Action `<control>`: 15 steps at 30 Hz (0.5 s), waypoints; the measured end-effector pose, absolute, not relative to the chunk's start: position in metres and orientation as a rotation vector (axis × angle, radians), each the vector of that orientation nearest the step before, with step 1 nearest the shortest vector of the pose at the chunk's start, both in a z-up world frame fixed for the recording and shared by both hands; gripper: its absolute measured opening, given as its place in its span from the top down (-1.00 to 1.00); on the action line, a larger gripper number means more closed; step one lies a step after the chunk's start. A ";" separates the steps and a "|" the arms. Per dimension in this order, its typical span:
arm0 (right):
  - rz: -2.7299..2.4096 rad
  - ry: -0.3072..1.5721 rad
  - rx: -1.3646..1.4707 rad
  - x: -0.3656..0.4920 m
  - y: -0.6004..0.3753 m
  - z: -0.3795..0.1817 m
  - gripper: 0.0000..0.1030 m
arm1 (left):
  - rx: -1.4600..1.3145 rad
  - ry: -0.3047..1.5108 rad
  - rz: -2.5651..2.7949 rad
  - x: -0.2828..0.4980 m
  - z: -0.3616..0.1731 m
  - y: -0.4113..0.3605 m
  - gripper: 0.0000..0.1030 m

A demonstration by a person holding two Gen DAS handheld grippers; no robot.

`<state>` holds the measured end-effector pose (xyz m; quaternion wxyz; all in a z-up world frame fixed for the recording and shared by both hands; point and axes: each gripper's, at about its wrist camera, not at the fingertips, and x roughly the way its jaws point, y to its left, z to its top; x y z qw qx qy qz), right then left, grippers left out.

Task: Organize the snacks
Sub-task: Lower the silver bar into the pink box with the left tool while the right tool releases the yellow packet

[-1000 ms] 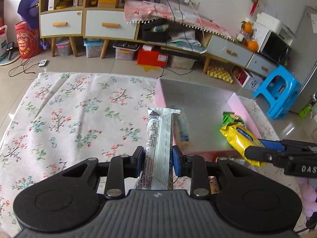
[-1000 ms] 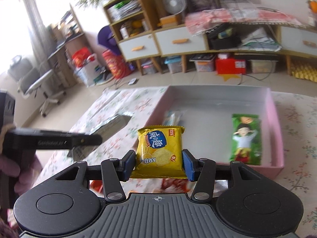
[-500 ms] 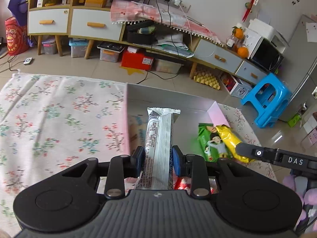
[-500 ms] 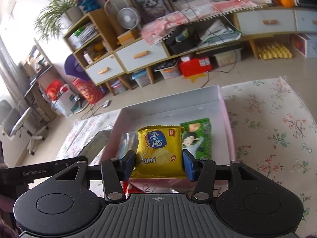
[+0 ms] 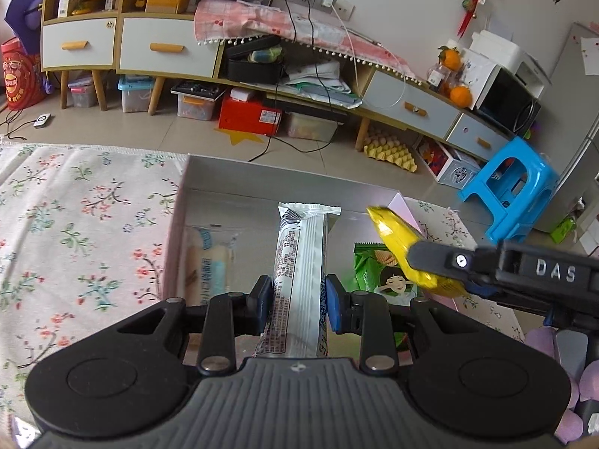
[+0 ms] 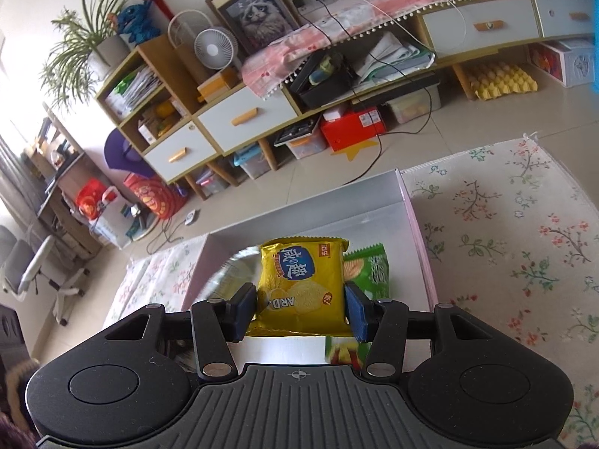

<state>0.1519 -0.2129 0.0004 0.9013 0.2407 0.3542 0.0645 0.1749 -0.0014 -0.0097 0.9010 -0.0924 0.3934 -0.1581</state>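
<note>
Box (image 5: 284,181): open, pink-sided, on the floral cloth (image 5: 75,224), beyond both sets of fingers.
In box: green packet (image 5: 378,273); pale packet (image 5: 206,262) left of the left fingers.
Left gripper (image 5: 295,301): clamped on a white bar (image 5: 299,269), over the box.
Right gripper (image 6: 301,308): clamped on a yellow packet (image 6: 303,280), above the green packet.

Tiled floor (image 5: 157,127), low wooden sideboard (image 5: 164,48) with white drawers, blue stool (image 5: 513,191), desk fan (image 6: 213,48), possibly window-lit
</note>
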 end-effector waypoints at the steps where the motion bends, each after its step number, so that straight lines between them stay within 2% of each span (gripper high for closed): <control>1: 0.131 0.732 0.505 0.156 -0.213 -0.001 0.03 | -0.190 0.817 -0.316 0.176 -0.011 -0.003 0.46; 15: 0.131 0.721 0.515 0.186 -0.200 -0.015 0.03 | -0.198 0.853 -0.204 0.191 -0.028 -0.017 0.46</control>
